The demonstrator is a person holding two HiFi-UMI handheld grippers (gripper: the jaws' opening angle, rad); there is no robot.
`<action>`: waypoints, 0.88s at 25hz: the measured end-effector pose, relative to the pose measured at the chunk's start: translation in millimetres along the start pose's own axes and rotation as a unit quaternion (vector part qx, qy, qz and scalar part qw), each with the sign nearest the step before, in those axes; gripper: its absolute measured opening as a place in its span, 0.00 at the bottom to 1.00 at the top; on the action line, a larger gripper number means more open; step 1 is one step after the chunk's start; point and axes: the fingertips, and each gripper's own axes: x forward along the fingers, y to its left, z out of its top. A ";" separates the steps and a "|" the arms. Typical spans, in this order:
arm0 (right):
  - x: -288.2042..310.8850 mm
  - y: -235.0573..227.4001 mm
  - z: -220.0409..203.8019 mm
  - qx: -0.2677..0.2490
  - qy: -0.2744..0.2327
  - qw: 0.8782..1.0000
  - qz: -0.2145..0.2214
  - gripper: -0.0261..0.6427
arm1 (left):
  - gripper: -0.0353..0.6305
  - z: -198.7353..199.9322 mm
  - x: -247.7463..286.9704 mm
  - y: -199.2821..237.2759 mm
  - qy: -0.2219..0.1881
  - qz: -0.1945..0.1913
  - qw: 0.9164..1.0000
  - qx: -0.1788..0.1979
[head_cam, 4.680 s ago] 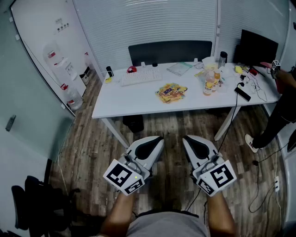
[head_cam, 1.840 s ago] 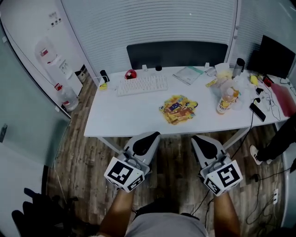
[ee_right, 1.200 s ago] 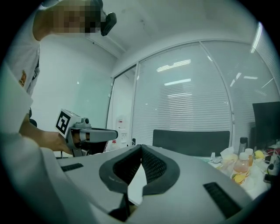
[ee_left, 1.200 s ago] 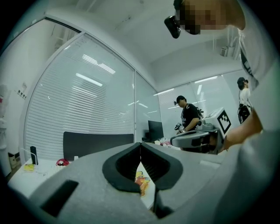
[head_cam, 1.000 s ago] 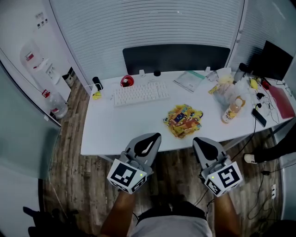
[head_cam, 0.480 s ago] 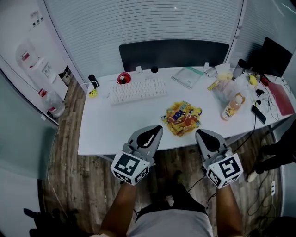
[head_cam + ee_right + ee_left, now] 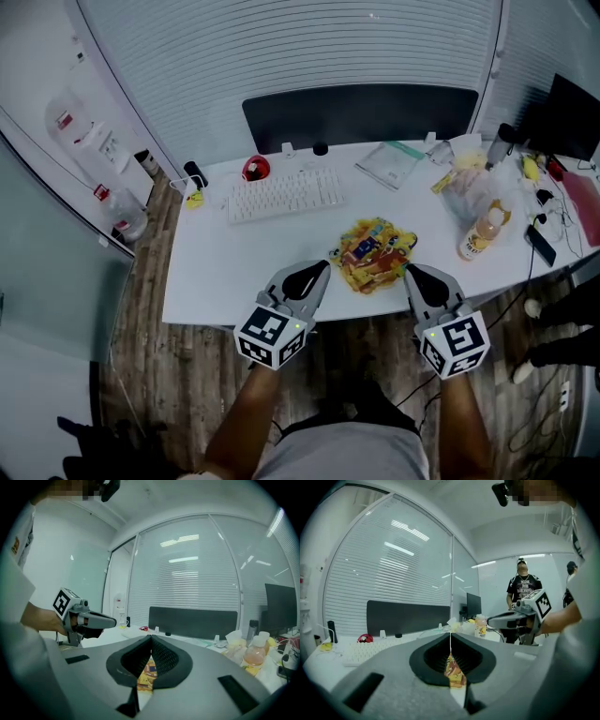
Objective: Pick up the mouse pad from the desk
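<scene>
the colourful mouse pad point(image 7: 373, 255) is seen lying flat near the front edge of the desk point(image 7: 234, 262), between the two gripper tips. being thin and flat, it could be shoved along the desk rather than lifted if met with shut jaws. the left gripper point(image 7: 317, 270) and the right gripper point(image 7: 413, 273) are both fully closed, and nothing is held.

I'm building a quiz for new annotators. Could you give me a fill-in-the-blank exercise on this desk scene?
The left claw and the right claw both have their jaws ____.
The yellow-patterned mouse pad lies on the white desk, held by ____ claw.
In the head view the keyboard sits beyond the mouse pad and to its ____.
Missing words: shut; neither; left.
</scene>
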 end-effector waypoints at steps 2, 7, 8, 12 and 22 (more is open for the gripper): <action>8.8 -10.4 -7.2 0.003 0.006 1.000 0.003 0.06 | 0.08 -4.9 11.6 6.0 0.014 0.008 1.000 -0.002; 32.0 -40.8 -25.4 0.012 0.025 1.000 0.013 0.06 | 0.08 -17.0 42.5 19.8 0.042 0.028 0.999 -0.016; 36.4 -46.8 -29.1 0.014 0.031 0.999 0.015 0.06 | 0.08 -19.4 48.4 22.1 0.049 0.032 0.998 -0.019; 55.5 -64.7 -48.0 0.016 0.067 0.997 0.030 0.06 | 0.08 -31.5 67.7 30.7 0.081 0.048 0.995 -0.032; 87.8 -97.2 -91.0 0.021 0.137 0.989 0.059 0.06 | 0.09 -70.0 104.6 46.1 0.150 0.085 0.982 -0.071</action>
